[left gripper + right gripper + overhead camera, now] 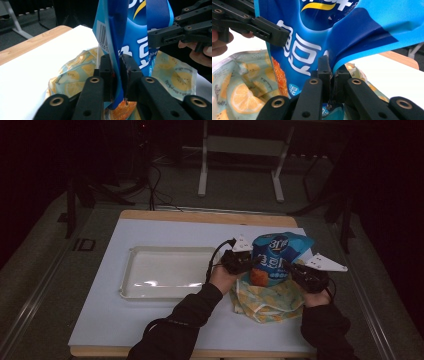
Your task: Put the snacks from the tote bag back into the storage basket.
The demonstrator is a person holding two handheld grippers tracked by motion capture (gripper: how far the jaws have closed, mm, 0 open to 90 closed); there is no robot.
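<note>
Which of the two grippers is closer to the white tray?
The left. The left gripper pinches the blue bag just right of the tray; the right gripper grips the bag's far side.

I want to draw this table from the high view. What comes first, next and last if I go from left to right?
White tray → left gripper → blue snack bag → right gripper. The lemon-print bag lies under those three, so it has no clear place.
</note>
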